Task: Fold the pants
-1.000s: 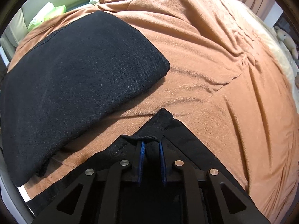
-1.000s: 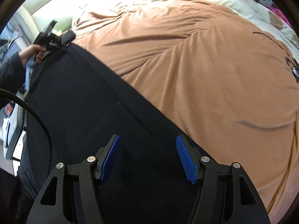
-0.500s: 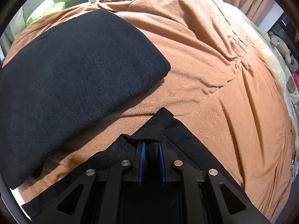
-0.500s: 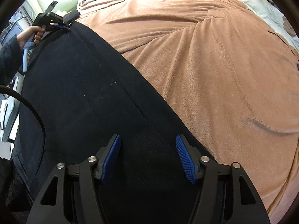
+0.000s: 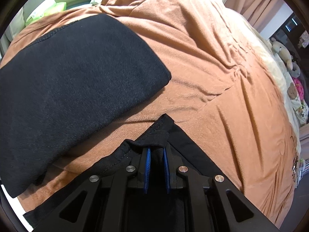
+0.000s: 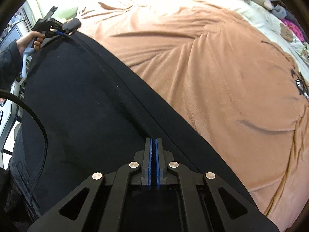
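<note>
Right wrist view: the right gripper has just closed, jaws together over the black pants on the brown blanket, with no fabric visible between them. The left gripper clamps the pants' corner.

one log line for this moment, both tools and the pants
left tool: shut on pants corner | right tool: just closed, grip on fabric unclear | pants: spread on blanket
</note>
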`<state>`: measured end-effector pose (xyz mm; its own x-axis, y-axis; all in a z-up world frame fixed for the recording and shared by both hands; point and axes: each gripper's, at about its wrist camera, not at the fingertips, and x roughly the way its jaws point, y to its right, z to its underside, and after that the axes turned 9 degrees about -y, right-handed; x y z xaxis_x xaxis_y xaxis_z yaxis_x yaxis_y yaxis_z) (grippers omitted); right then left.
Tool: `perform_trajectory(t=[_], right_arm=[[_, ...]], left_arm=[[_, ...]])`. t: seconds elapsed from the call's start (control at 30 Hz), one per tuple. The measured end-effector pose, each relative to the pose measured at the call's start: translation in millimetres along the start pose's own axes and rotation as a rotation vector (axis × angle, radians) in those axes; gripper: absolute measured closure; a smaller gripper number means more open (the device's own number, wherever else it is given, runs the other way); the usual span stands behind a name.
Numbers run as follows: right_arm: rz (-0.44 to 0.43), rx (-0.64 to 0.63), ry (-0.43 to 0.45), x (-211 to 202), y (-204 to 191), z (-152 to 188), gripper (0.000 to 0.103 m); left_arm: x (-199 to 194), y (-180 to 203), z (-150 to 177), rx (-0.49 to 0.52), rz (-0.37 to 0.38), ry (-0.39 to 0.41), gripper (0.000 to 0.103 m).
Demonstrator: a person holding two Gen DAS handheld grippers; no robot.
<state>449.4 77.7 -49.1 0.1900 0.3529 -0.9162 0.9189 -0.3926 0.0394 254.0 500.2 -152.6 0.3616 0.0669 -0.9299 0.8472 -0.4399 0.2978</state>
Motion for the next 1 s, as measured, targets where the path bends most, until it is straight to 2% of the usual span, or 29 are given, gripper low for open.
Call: perform_trajectory(t=[0.2,0.4,0.73,1.0], right_arm=[[0.07,0.012,0.055,-16.1,-12.9,8.0,0.103],[0.094,0.055,0.08,-16.4,-16.8,5.7,0.103],[0.109,0.098,0.082,-12.5,-10.0,5.7,0.103],[0.11,0.116,0.049,3.2,4.8,-5.3,0.103]], left_arm=[[-18.5,0.4,1.9,0.007,0.035,0.03,0.093],[-24.4,6.1,0.7,0.01,0.04,0.035,0.094],[-10.9,22.0,-12.1,0.018,0.025,0.022,0.094],[17.5,26.7,-22.9,0.001,-0.017,-0.017,0.094]])
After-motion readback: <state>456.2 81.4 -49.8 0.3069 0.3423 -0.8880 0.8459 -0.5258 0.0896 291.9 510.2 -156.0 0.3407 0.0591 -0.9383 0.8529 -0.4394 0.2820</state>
